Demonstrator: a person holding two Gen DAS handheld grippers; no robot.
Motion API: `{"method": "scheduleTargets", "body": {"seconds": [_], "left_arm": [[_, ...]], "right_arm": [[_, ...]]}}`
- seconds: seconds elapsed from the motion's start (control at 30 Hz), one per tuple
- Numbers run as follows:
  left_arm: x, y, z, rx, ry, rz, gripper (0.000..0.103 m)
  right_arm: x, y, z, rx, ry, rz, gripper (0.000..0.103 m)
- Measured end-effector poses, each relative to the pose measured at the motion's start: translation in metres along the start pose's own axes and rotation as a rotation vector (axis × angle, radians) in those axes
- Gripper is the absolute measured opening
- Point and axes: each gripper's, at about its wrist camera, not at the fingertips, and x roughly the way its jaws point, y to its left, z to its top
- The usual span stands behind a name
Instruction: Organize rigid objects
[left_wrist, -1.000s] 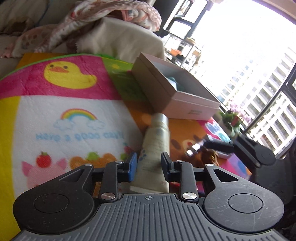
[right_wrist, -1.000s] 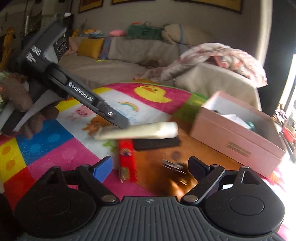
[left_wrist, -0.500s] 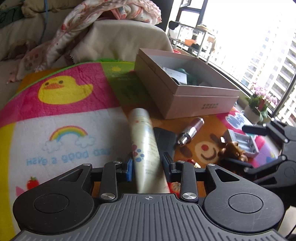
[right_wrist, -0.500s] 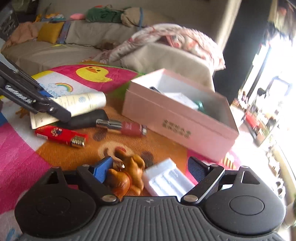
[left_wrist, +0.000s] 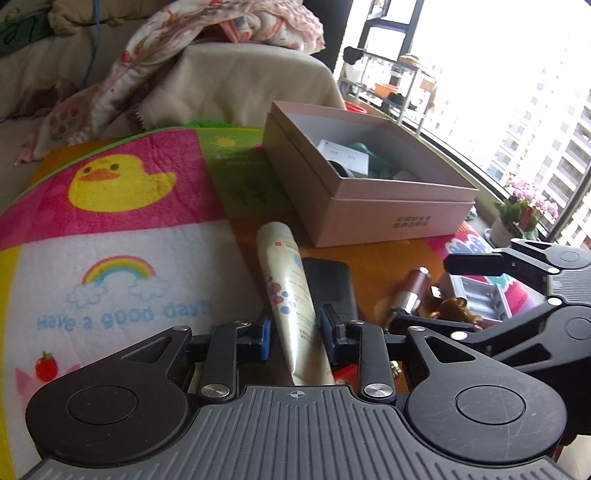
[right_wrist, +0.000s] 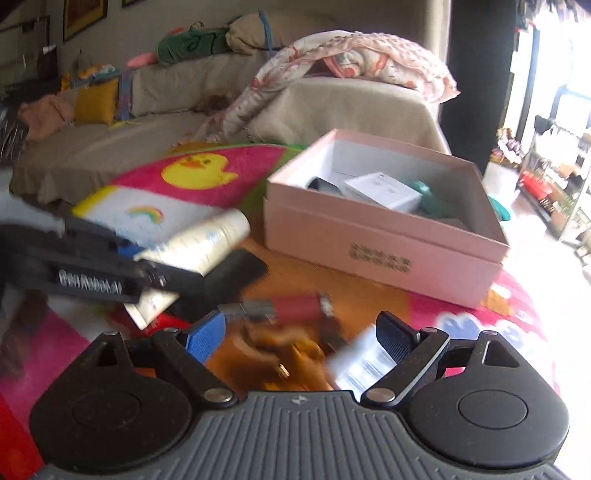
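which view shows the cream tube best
The left wrist view: the cream tube runs sharp down the middle of the frame, print and capped end clear, between the left gripper's jaws. In the right wrist view the tube is blurred and partly hidden by that gripper's arm.

right gripper (right_wrist: 301, 332): jaws wide apart, nothing pinched — blurred brown toy (right_wrist: 284, 350) and white tray (right_wrist: 360, 363) below | left gripper (right_wrist: 147, 258): at left, clamped on cream tube (right_wrist: 205, 240) | pink box (right_wrist: 384, 236): open, white carton (right_wrist: 384, 190) inside | red lipstick (right_wrist: 291, 308) — on mat (right_wrist: 369, 295)
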Motion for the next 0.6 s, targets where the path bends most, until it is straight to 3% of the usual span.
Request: {"method": "scheduleTargets", "body": {"seconds": [0.2, 0.3, 0.47, 0.53, 0.6], "left_arm": [[-0.009, 0.014, -0.005, -0.023, -0.017, 0.037, 0.031], [-0.016, 0.03, -0.009, -0.048, -0.034, 0.096, 0.038], [-0.04, 0.054, -0.013, -0.1, -0.086, 0.151, 0.035], [-0.058, 0.05, -0.013, -0.054, -0.136, 0.115, 0.035], [-0.071, 0.036, -0.013, 0.042, -0.155, 0.011, 0.035]], "right_arm": [[0.031, 0.003, 0.009, 0.012, 0.094, 0.014, 0.089], [0.028, 0.001, 0.006, 0.003, 0.089, 0.021, 0.089], [-0.003, -0.008, -0.003, -0.025, -0.011, -0.025, 0.089], [-0.022, -0.01, -0.008, -0.061, -0.067, -0.035, 0.089], [-0.038, -0.013, -0.016, -0.113, -0.105, -0.04, 0.095]]}}
